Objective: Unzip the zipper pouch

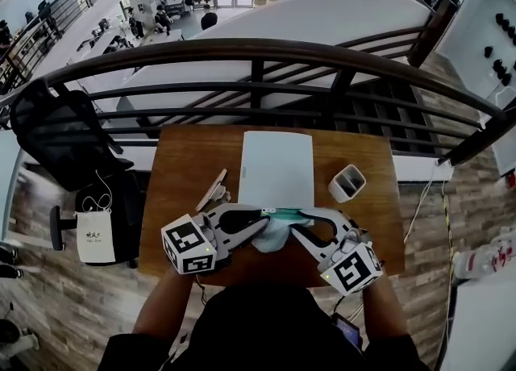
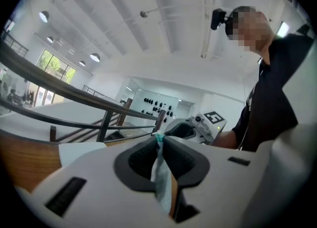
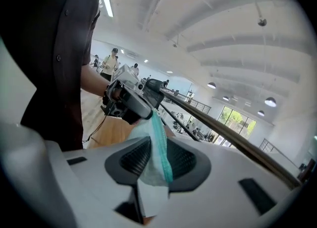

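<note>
The zipper pouch (image 1: pixel 276 231), pale cloth with a teal zipper band, hangs just above the front edge of the wooden table (image 1: pixel 185 168), stretched between both grippers. My left gripper (image 1: pixel 260 218) comes in from the left and is shut on one end of it; in the left gripper view a thin fold of the pouch (image 2: pixel 159 172) is pinched between the pads, its teal tip poking out at the top. My right gripper (image 1: pixel 301 221) comes in from the right. In the right gripper view the pouch (image 3: pixel 156 160) fills the gap between its pads, and the left gripper (image 3: pixel 131 100) holds the far end.
A white rectangular sheet (image 1: pixel 276 169) lies in the middle of the table. A small white cup (image 1: pixel 347 183) stands at its right, and a small clip-like object (image 1: pixel 214 190) lies at its left. A dark railing (image 1: pixel 266 87) runs behind the table. A black chair (image 1: pixel 64 139) stands at the left.
</note>
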`<state>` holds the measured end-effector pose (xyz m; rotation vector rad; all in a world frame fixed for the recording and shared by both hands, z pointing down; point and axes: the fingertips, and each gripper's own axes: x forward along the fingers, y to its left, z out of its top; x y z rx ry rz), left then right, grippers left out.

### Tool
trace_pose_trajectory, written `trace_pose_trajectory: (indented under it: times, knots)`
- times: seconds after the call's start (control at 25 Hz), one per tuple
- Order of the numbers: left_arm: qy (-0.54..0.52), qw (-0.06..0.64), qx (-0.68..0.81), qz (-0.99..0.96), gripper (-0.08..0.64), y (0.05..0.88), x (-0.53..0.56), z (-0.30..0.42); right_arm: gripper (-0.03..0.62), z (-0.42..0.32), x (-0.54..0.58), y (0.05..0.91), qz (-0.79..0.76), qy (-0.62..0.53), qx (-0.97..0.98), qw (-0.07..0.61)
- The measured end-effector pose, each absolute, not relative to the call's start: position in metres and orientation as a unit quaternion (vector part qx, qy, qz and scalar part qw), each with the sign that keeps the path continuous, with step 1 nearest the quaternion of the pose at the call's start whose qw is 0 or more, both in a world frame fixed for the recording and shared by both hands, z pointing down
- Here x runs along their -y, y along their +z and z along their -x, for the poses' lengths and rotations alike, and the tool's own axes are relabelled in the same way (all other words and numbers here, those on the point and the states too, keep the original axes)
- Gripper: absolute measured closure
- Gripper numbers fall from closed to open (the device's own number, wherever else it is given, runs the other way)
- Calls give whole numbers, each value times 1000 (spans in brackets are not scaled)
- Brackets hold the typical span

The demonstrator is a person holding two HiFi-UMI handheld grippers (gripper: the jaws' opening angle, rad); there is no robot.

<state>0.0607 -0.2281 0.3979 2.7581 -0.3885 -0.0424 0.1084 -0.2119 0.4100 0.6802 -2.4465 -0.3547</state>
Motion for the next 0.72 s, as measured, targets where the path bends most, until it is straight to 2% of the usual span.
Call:
trace_pose_trajectory:
  times: [0.08,0.44,0.72]
  knots:
    - [0,162,140,-977,512,401,227,-63,476,-115,211,411,-246,-114,922,277]
    - [74,92,113,-986,514,410,213,-72,497,-101,212,387,-193,-9,966,169]
    - [109,68,87,-988,514,417,194,-79,494,-80,199,397,-105,46,977,180]
